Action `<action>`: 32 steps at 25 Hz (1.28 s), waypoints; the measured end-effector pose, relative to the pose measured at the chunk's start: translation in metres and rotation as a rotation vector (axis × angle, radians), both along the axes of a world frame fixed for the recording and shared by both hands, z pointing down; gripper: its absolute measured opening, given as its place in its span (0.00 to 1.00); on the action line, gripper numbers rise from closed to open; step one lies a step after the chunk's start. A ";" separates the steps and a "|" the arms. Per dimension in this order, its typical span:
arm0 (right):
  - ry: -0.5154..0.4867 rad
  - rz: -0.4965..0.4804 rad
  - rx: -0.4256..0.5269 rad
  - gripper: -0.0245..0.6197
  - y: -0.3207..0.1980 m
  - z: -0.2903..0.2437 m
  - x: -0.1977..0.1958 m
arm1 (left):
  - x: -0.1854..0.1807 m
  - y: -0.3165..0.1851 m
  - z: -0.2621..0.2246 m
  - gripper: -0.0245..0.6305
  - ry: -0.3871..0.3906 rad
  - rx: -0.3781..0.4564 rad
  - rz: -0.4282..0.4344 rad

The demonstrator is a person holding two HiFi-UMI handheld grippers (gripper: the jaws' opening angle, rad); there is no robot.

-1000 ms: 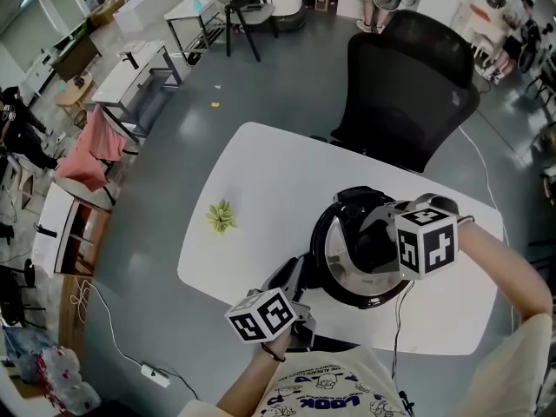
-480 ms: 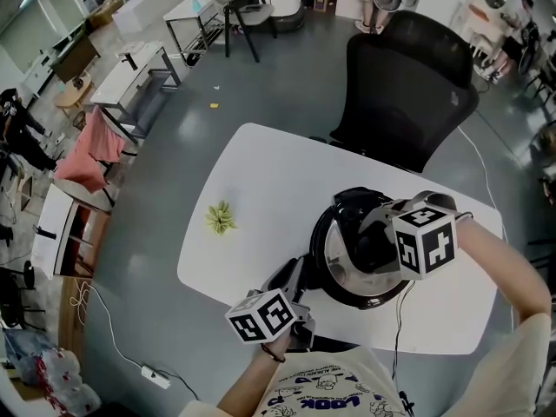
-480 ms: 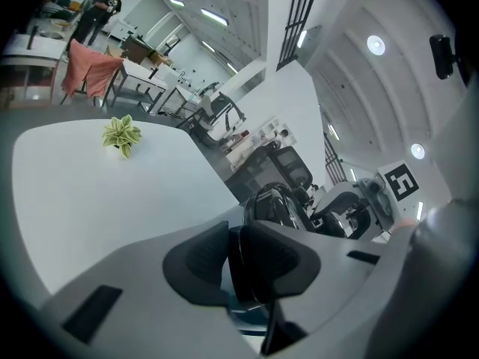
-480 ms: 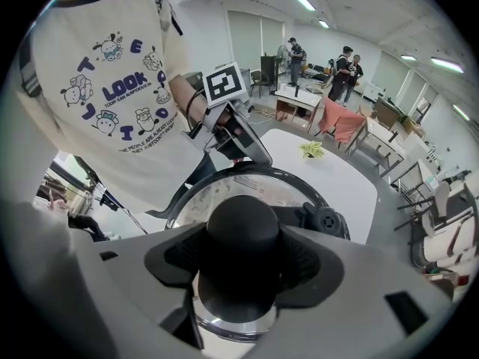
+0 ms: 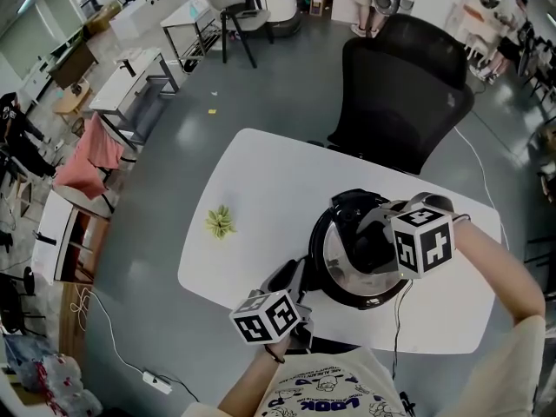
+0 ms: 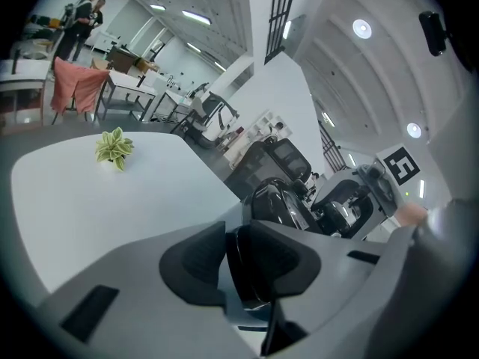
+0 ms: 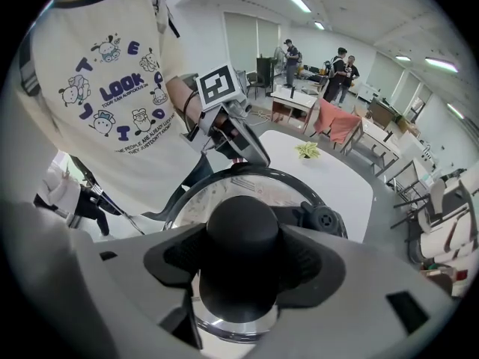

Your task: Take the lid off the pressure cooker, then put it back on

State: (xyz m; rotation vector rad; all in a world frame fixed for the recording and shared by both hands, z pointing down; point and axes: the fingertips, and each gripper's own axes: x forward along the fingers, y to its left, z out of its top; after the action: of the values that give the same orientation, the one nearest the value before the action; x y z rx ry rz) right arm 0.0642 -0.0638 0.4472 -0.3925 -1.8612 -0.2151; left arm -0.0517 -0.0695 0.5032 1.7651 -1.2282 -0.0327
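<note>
Grasping knob (image 7: 241, 249) of lid (image 5: 337, 259) seated on pressure cooker (image 5: 365, 301) on worktop (image 5: 261, 189) with right gripper (image 5: 373, 246), tipped steeply down above it. Clamping cooker's side handle (image 6: 251, 260) with left gripper (image 5: 294, 278), held near level, left of cooker.

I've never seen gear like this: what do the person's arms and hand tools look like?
The left hand-held gripper and right hand-held gripper are grey plastic, with two broad jaws lined by black ribbed pads. Each carries a white cube with black square markers. The person wears a cream short-sleeved T-shirt with blue cartoon print and a dark left wristband.
</note>
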 end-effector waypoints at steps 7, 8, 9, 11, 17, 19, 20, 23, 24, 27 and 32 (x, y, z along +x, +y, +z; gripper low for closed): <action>-0.148 0.107 0.016 0.60 0.000 -0.016 -0.015 | -0.014 -0.009 -0.024 0.21 -0.069 0.093 0.002; -0.195 0.137 0.017 0.60 0.000 -0.022 -0.018 | -0.015 -0.010 -0.030 0.21 -0.089 0.113 0.005; -0.247 0.173 0.019 0.60 -0.002 -0.029 -0.021 | -0.016 -0.013 -0.036 0.21 -0.109 0.134 0.009; -0.357 0.249 0.028 0.60 -0.007 -0.045 -0.028 | -0.016 -0.019 -0.049 0.21 -0.141 0.179 0.020; -0.582 0.441 0.160 0.49 -0.025 -0.083 -0.032 | -0.017 -0.040 -0.091 0.21 -0.228 0.321 0.053; -0.644 0.499 0.194 0.45 -0.029 -0.092 -0.027 | -0.012 -0.046 -0.105 0.21 -0.260 0.366 0.065; -0.680 0.530 0.212 0.42 -0.031 -0.098 -0.024 | -0.010 -0.049 -0.112 0.21 -0.275 0.388 0.071; -0.805 0.642 0.276 0.35 -0.040 -0.119 -0.015 | -0.003 -0.054 -0.133 0.20 -0.310 0.448 0.090; -0.850 0.695 0.296 0.32 -0.043 -0.127 -0.011 | -0.001 -0.056 -0.141 0.19 -0.320 0.468 0.095; -0.962 0.857 0.358 0.18 -0.050 -0.146 0.004 | 0.003 -0.061 -0.161 0.17 -0.345 0.524 0.101; -1.108 1.048 0.441 0.11 -0.056 -0.165 0.029 | 0.010 -0.067 -0.188 0.13 -0.369 0.598 0.102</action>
State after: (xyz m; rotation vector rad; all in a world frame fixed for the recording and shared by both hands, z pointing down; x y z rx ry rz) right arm 0.0933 -0.1198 0.2819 1.2411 -2.6987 -0.1019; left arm -0.0420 -0.1367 0.3149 2.4318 -1.4897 -0.0157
